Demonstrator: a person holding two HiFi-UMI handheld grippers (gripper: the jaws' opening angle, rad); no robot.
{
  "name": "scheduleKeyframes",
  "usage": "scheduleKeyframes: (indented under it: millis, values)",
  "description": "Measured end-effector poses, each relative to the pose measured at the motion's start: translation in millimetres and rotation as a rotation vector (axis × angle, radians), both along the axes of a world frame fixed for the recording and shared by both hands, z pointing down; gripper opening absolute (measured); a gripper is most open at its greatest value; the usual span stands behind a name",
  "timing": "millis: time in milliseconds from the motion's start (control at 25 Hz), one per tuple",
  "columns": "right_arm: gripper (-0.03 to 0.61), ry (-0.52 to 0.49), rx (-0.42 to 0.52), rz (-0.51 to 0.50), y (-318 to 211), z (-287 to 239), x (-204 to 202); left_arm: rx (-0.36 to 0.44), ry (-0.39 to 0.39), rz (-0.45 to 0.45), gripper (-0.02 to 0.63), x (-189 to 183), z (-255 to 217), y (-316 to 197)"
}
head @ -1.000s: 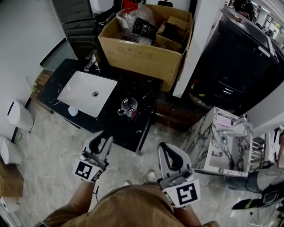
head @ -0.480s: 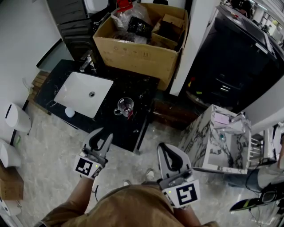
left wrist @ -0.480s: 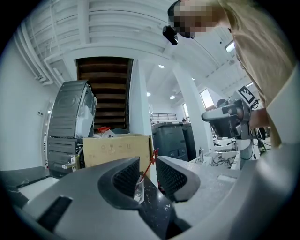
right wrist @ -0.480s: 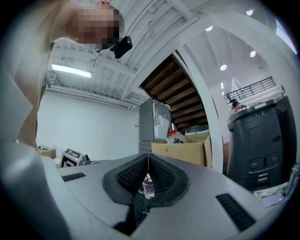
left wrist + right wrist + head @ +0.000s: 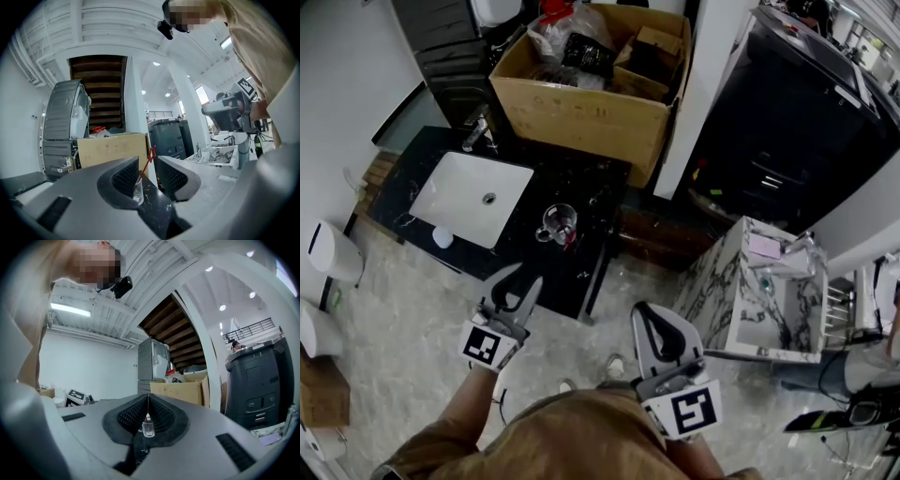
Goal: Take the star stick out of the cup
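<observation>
A clear glass cup stands on the black marble counter right of the sink. The red star stick leans in it. In the left gripper view the cup shows through the gap, with the red star above its rim. My left gripper is level and short of the counter's near edge. Its jaws have just been opening and stand open with nothing between them. My right gripper hangs back to the right, shut and empty, with the cup far ahead.
A white sink basin with a faucet takes up the counter's left part. A filled cardboard box stands behind it. A tall black cabinet and a small marble vanity are to the right.
The left gripper's jaws have spread wider and it has edged toward the counter. The right gripper has kept still.
</observation>
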State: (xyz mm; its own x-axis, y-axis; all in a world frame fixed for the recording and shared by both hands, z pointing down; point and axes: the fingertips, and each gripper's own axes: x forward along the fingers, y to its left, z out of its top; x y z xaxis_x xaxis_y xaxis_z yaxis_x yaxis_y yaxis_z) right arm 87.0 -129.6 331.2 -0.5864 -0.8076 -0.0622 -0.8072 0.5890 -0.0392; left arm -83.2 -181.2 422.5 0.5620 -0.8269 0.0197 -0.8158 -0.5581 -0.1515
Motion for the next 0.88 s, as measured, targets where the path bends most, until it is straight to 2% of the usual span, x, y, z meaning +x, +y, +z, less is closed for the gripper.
scheduleKeyframes:
  millis: [320,880]
  values:
    - [0.003,0.005,-0.007,0.007,2.3,1.7,2.9,0.01,-0.048,0.012,0.114,3.7,4.7,-16.2]
    - [0.003,0.028,-0.028,0.023,-1.9,6.6,7.8,-0.005,-0.079,0.035,0.115,11.7,21.9,-42.8]
